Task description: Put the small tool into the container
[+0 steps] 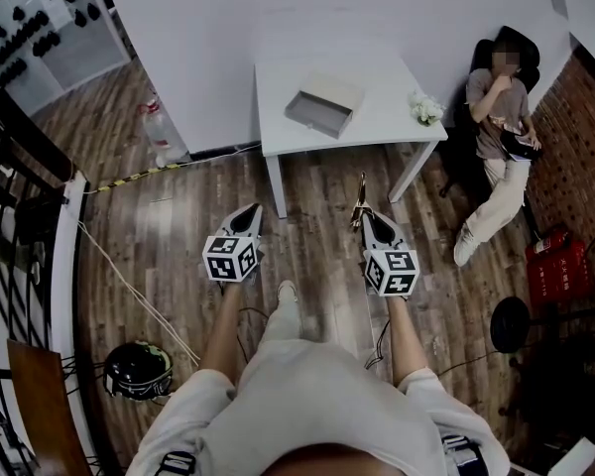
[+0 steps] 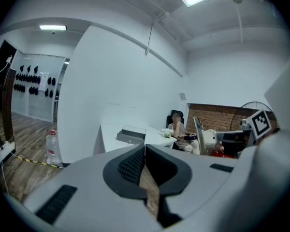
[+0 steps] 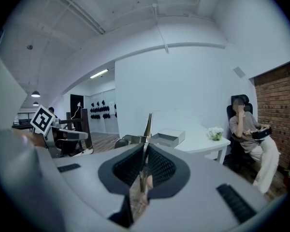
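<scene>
A thin brass-coloured small tool [image 1: 360, 198] sticks up and forward out of my right gripper [image 1: 363, 216], whose jaws are shut on it. In the right gripper view the tool [image 3: 148, 124] rises from between the ribbed pads of the right gripper [image 3: 144, 151]. The container, an open grey box [image 1: 323, 106], lies on the white table [image 1: 377, 132] well ahead of both grippers. The box [image 3: 170, 137] also shows in the right gripper view, and as the box [image 2: 130, 136] in the left gripper view. My left gripper [image 1: 251, 211] [image 2: 145, 151] is shut with nothing in it.
A person [image 1: 501, 117] sits in a chair right of the table. A small potted plant [image 1: 425, 109] stands on the table's right corner. A water bottle [image 1: 159, 127] stands by the wall, a helmet [image 1: 137, 368] lies at my left, and a red crate [image 1: 558, 271] sits at right.
</scene>
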Demonstrator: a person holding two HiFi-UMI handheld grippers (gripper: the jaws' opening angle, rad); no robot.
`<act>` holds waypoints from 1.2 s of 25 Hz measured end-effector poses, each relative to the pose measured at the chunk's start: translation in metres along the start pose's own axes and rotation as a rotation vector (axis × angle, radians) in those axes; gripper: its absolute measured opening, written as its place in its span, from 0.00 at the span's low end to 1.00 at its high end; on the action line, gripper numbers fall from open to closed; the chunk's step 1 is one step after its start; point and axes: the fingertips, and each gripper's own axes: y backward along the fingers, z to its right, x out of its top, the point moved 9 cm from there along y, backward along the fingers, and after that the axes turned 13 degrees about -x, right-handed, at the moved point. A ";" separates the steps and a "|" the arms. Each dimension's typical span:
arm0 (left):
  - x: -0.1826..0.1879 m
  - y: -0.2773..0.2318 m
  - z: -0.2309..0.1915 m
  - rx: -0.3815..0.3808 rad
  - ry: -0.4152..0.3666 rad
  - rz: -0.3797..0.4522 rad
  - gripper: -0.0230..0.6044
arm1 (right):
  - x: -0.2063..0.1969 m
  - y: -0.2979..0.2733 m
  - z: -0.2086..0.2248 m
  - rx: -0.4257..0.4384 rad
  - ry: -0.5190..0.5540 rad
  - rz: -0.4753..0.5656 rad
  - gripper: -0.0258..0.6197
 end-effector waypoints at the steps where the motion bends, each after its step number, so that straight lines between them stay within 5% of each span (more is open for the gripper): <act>1: 0.002 -0.006 -0.008 -0.004 0.001 0.000 0.05 | 0.002 -0.008 -0.001 -0.004 0.001 0.001 0.08; 30: 0.101 -0.177 -0.223 -0.139 0.026 -0.031 0.05 | 0.074 -0.243 -0.028 -0.142 0.005 -0.038 0.08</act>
